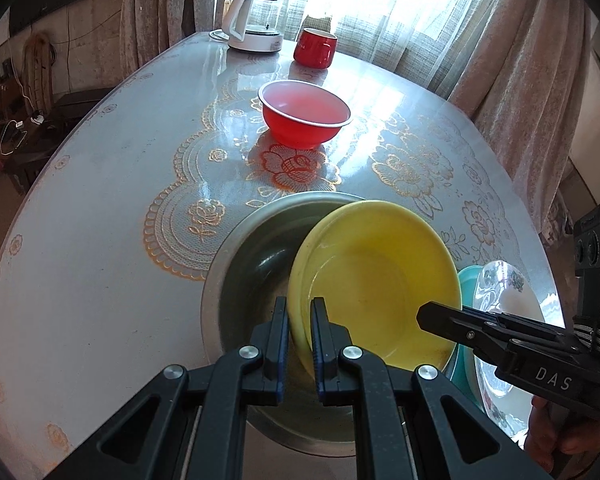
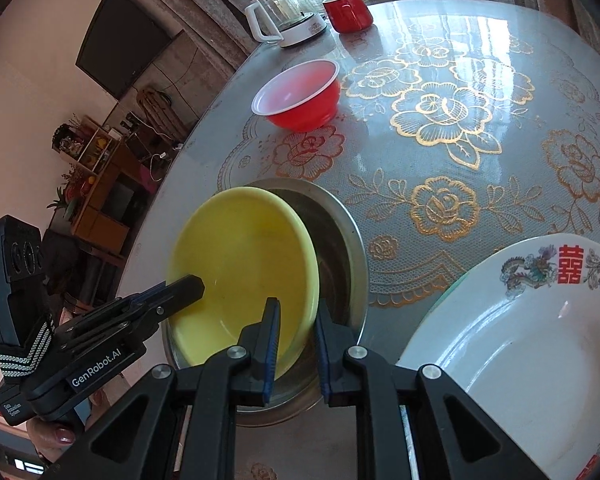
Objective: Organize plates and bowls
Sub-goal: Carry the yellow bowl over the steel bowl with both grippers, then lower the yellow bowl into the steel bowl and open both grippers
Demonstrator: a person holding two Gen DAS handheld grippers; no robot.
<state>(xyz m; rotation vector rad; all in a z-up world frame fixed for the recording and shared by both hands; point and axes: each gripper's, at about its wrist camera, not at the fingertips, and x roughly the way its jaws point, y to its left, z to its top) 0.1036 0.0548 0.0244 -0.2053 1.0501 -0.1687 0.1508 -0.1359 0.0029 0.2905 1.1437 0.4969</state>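
— On the table (image 1: pixel 80 240), near our edge, we see the yellow plate (image 1: pixel 374 280) tilted inside the steel basin (image 1: pixel 236 264), one side lifted above the basin's rim. What do we make of the grip?

— Our left gripper (image 1: pixel 300 312) has its jaws clamped on the plate's near rim, one finger on each face. From the right wrist view the same plate (image 2: pixel 244 264) leans against the basin (image 2: pixel 350 240) wall.

— And our right gripper (image 2: pixel 298 320)?

— Its jaws straddle the plate's opposite rim; they stand slightly apart, and we cannot tell whether the pads are actually pressing it.

— What else do we have?

— A white plate with a red character (image 2: pixel 532 340) sits just beside the basin on a teal plate (image 1: pixel 468 280). Farther back stands the red bowl (image 1: pixel 304 114), well apart from the basin. Beyond it, by the curtains (image 1: pixel 520 40), are a red mug (image 1: pixel 315 48) and a white kettle (image 1: pixel 256 20).
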